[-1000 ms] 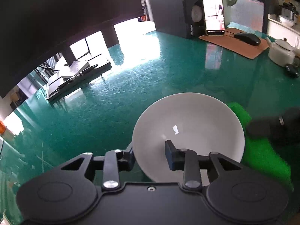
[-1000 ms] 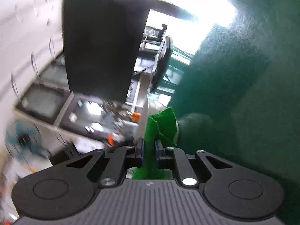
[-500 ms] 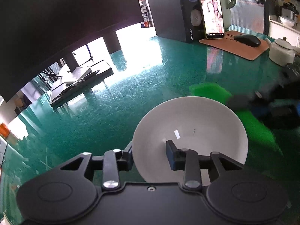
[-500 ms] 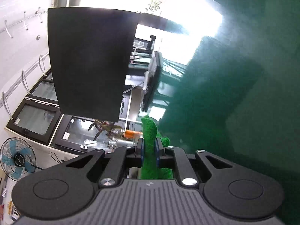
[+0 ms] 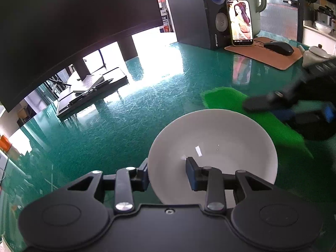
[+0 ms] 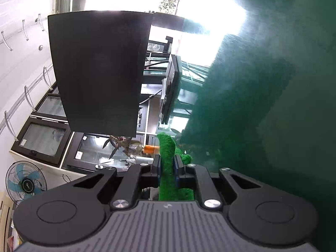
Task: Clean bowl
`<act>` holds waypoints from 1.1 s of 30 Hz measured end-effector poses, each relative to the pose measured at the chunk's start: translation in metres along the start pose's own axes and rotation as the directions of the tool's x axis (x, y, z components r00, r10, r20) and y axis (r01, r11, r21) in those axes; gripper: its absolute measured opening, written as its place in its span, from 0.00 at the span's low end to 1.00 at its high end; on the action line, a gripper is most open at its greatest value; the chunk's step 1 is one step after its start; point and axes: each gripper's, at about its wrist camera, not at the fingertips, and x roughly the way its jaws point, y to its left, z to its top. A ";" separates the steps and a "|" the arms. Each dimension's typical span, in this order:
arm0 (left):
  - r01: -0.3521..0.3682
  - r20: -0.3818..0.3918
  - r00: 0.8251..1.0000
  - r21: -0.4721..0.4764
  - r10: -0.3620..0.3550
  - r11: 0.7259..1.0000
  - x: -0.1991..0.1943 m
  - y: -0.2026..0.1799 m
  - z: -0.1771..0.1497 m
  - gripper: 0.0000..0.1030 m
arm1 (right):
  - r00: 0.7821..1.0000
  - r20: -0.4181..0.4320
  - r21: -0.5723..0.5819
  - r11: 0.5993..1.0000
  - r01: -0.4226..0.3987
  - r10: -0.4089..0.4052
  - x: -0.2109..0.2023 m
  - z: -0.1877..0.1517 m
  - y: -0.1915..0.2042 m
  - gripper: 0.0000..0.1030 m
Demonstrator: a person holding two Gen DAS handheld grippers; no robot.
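A white bowl sits low over the green glass table. My left gripper is shut on the bowl's near rim, one finger outside and one inside. My right gripper is shut on a green cloth. In the left wrist view the right gripper is blurred at the right, and the green cloth hangs from it behind and to the right of the bowl. The cloth is outside the bowl.
A large dark monitor on a stand is at the back left. A speaker, a phone, a mouse on a brown mat and a white teapot stand at the back right.
My right gripper has swung the green cloth from the bowl's right side up and back, behind the bowl. The bowl stays held by my left gripper.
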 end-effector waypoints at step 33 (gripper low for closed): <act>-0.064 -0.017 0.998 0.025 0.065 0.998 0.006 0.005 0.005 0.45 | 0.986 -0.055 -0.582 0.807 0.097 -0.157 -0.008 -0.039 0.061 0.16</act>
